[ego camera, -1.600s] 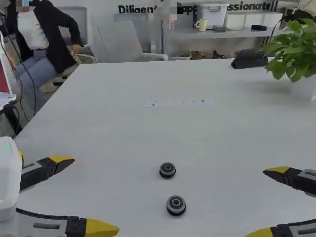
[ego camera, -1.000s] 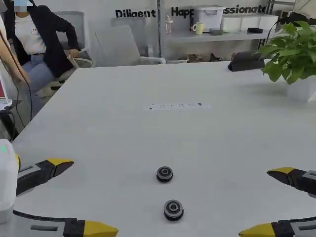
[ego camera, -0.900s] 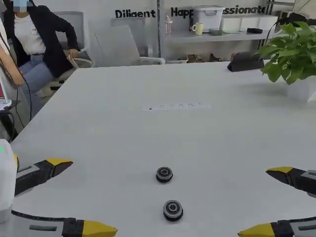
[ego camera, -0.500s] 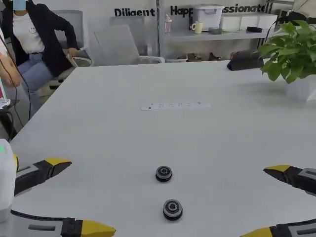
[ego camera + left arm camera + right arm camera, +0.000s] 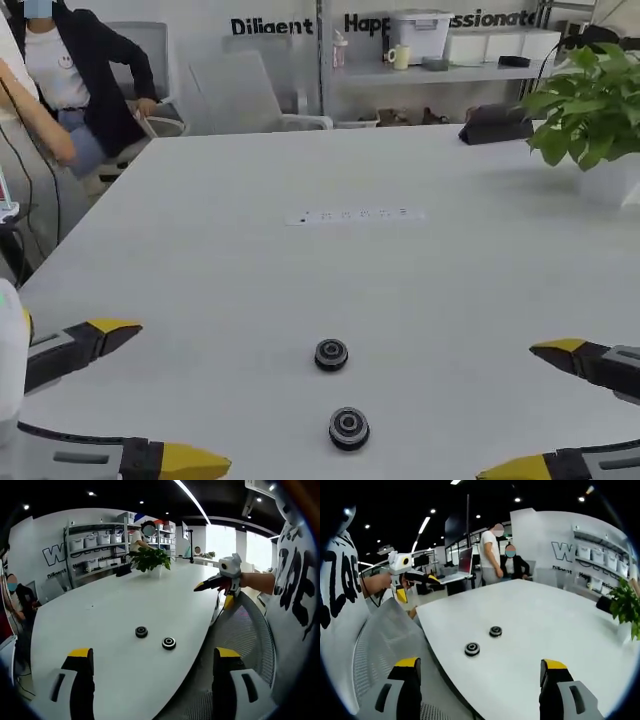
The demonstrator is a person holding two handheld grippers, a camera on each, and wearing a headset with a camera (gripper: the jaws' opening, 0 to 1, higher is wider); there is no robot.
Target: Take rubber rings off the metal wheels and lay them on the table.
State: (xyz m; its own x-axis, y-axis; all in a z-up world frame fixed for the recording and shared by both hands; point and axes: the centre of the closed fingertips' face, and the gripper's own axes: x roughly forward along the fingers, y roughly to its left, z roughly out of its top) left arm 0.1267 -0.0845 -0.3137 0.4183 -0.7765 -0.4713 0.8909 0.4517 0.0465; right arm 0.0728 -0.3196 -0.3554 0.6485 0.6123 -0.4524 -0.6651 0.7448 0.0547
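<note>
Two small metal wheels with black rubber rings lie flat on the white table (image 5: 300,270). The far wheel (image 5: 331,355) (image 5: 141,631) (image 5: 495,631) sits just beyond the near wheel (image 5: 348,428) (image 5: 169,643) (image 5: 472,649). My left gripper (image 5: 150,395) (image 5: 152,655) is held at the table's near left, jaws wide open, nothing between them. At the near right my right gripper (image 5: 540,410) (image 5: 477,666) is likewise open and empty. Both grippers are well clear of the wheels, one on each side.
A potted green plant (image 5: 590,100) stands at the far right of the table and a dark object (image 5: 497,124) lies at the far edge. A flush socket strip (image 5: 345,215) sits mid-table. People (image 5: 75,80) are at the far left corner, shelves behind.
The head camera has drifted a little; the wheels stay where they were. Both grippers remain open and about where they were. A person at the far left has moved.
</note>
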